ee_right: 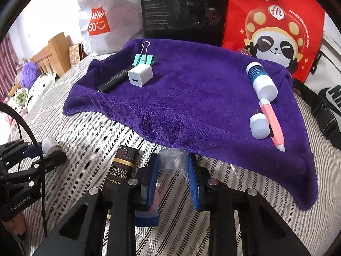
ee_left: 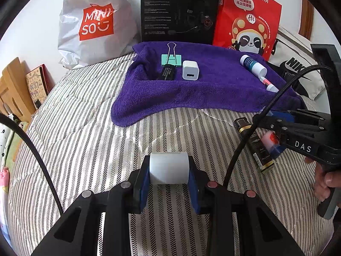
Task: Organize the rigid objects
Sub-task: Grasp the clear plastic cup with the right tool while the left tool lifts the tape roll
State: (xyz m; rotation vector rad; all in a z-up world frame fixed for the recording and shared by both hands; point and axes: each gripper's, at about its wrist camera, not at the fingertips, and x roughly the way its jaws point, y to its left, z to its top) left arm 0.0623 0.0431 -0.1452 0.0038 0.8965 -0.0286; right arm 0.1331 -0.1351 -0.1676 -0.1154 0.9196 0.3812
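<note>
Two bags read MINISO (ee_left: 96,22), Hi (ee_right: 275,21); left hand-held gripper (ee_left: 169,180) clamps white cylinder (ee_left: 168,167); right hand-held gripper (ee_right: 173,177) pinches clear-capped tube (ee_right: 170,162).

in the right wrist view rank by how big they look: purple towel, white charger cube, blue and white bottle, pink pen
1. purple towel, by far the largest
2. blue and white bottle
3. pink pen: longer than the bottle but much thinner, so these two are close
4. white charger cube, though it lies farther from the camera
</note>
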